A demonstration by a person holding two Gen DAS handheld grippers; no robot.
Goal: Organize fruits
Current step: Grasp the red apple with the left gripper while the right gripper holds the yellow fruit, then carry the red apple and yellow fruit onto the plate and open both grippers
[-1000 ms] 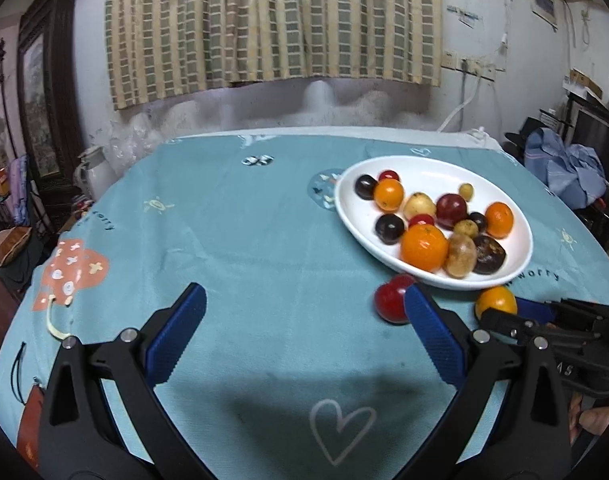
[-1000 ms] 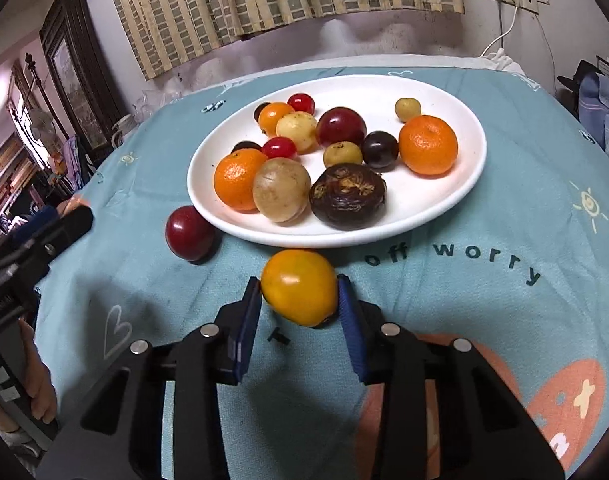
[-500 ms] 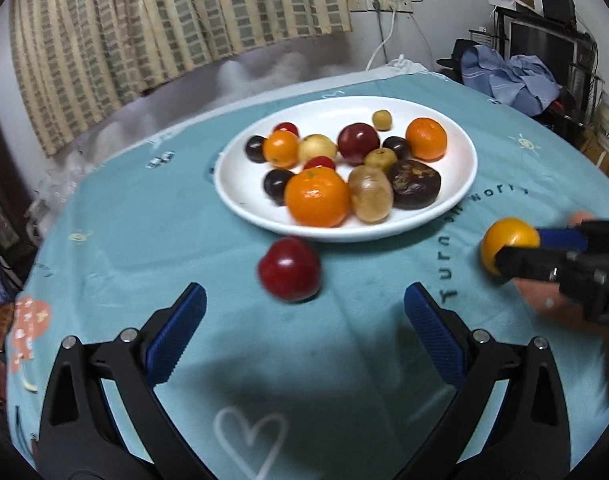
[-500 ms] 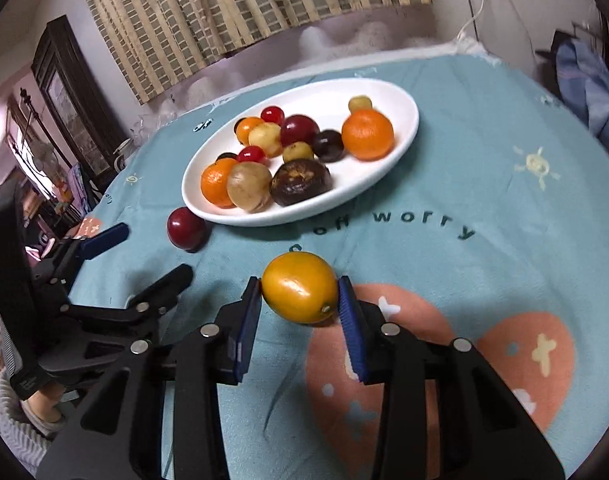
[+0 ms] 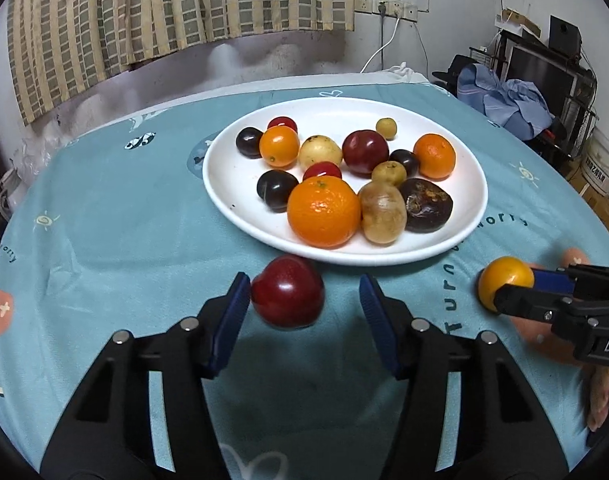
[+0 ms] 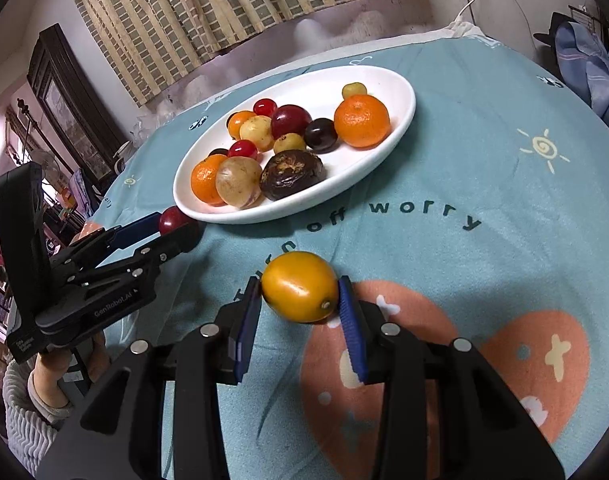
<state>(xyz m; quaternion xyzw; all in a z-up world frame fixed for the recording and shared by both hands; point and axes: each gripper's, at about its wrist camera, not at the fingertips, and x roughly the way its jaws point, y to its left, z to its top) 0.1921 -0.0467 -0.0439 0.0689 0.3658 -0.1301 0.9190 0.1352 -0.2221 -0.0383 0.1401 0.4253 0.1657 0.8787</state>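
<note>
i'm picking up the last two loose fruits: my left gripper (image 5: 304,304) is closing around the red plum (image 5: 287,297) on the bench (image 5: 116,216) just beside the white plate (image 5: 470,184), one pad touching, while my right gripper (image 6: 300,300) clamps the yellow-orange fruit (image 6: 299,286). next, i judge, finish the squeeze and lift both to the plate, which holds thirteen fruits: three oranges, ten others.

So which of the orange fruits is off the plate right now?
The yellow-orange fruit clamped in the right tool, over the tablecloth. The three other orange fruits sit on the white plate.
</note>
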